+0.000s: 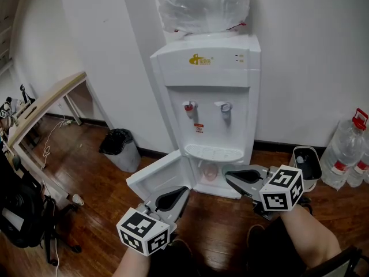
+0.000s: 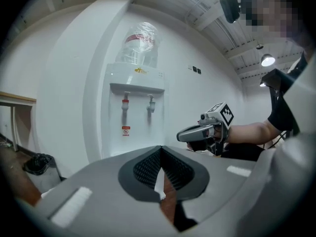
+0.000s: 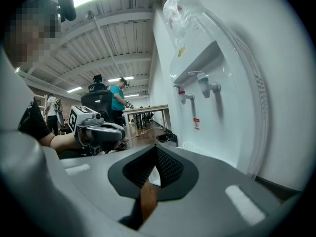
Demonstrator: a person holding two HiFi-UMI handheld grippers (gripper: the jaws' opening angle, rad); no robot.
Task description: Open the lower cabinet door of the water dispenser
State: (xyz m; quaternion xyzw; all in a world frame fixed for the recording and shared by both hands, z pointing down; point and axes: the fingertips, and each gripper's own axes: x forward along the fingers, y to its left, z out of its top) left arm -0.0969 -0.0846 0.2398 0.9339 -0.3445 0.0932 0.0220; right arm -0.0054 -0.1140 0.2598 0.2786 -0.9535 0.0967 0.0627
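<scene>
While both sets of jaws are pressed together with nothing between them, the left hand-held gripper [image 1: 184, 190] sits low, just beside the free edge of the lower cabinet door [image 1: 157, 176]; I cannot tell if it touches. The right hand-held gripper [image 1: 226, 171] is also closed and empty, and points at the open cabinet mouth [image 1: 210, 173] from the right.

The door is swung out to the left and hangs from the left side of the water dispenser [image 1: 207, 91], with its inner face up toward the camera. The dispenser stands at the far edge of the floor [image 1: 86, 166], against the wall. Something pinkish sits inside the cabinet, too small to name.

**Handling, as a judgement:**
- The door looks like a thin, stiff plastic panel: light, and it swings freely on its hinge.
- The surface is smooth and glossy, so closed jaws may slide off a flat face.
- The best hold is the free edge, farthest from the hinge. Hook or pinch the lip there rather than push near the hinge.
- A gentle pull is enough. A hard yank could strain the hinge or rock the dispenser, which carries a big water bottle [image 1: 202, 4] on top.
- The task looks basically done, since the door is wide open.
</scene>
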